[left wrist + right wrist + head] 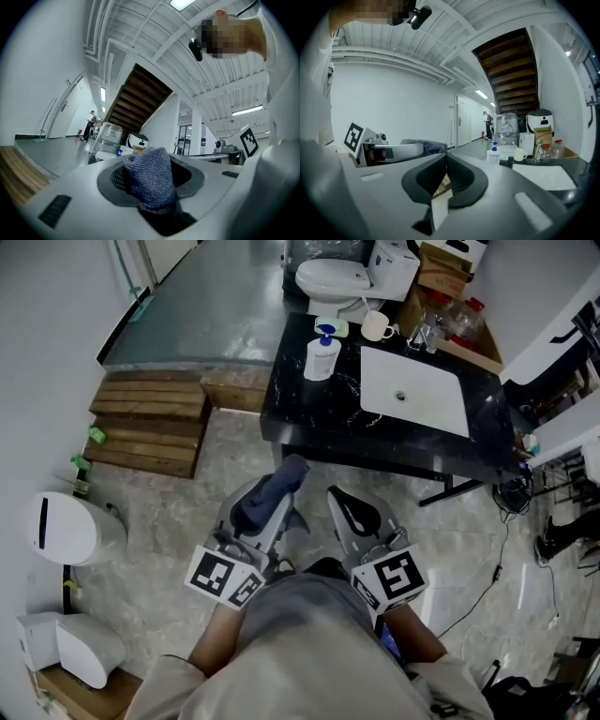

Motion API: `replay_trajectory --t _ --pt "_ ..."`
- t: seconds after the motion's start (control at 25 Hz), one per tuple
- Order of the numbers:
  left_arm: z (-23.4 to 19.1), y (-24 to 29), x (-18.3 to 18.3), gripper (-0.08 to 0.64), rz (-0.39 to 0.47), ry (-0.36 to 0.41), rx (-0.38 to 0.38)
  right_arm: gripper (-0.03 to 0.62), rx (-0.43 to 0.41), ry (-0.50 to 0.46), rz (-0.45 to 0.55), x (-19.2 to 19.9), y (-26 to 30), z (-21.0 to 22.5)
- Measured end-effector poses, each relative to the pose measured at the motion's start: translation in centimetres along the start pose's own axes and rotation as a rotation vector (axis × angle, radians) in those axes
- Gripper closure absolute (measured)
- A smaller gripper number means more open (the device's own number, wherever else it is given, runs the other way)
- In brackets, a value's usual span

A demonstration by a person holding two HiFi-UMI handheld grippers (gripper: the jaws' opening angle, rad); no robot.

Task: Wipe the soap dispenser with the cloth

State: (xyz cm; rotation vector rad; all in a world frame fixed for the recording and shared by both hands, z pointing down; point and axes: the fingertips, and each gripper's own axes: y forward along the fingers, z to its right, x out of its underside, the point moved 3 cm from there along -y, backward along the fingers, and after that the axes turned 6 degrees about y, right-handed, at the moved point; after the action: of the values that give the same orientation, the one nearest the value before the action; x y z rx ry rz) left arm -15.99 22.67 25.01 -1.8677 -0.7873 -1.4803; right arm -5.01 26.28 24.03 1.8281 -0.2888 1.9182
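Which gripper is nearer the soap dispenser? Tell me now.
Left. Both are short of the counter: the left gripper, gripping the cloth, reaches closer to the soap dispenser; the right gripper sits farther back.

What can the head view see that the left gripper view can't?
Only the head view shows the white sink and the white mug behind it. Only the left gripper view shows the ceiling, the dark underside of a staircase and a far-off person. Both show the left gripper shut on the blue-grey cloth, and part of the right gripper.
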Motion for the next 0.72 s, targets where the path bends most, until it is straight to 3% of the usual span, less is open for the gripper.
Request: replay_trajectory --t 0.32,0.72 --pt "-1.1 2.0 0.0 0.405 0.02 -0.043 0.031 0.592 0.013 0.006 0.017 -0.3 1.0 2.0" --pt "-4.4 8.0 0.2 0.405 -0.009 0.006 0.022 0.591 0.012 0.024 0.033 -1.3 5.6 7.2"
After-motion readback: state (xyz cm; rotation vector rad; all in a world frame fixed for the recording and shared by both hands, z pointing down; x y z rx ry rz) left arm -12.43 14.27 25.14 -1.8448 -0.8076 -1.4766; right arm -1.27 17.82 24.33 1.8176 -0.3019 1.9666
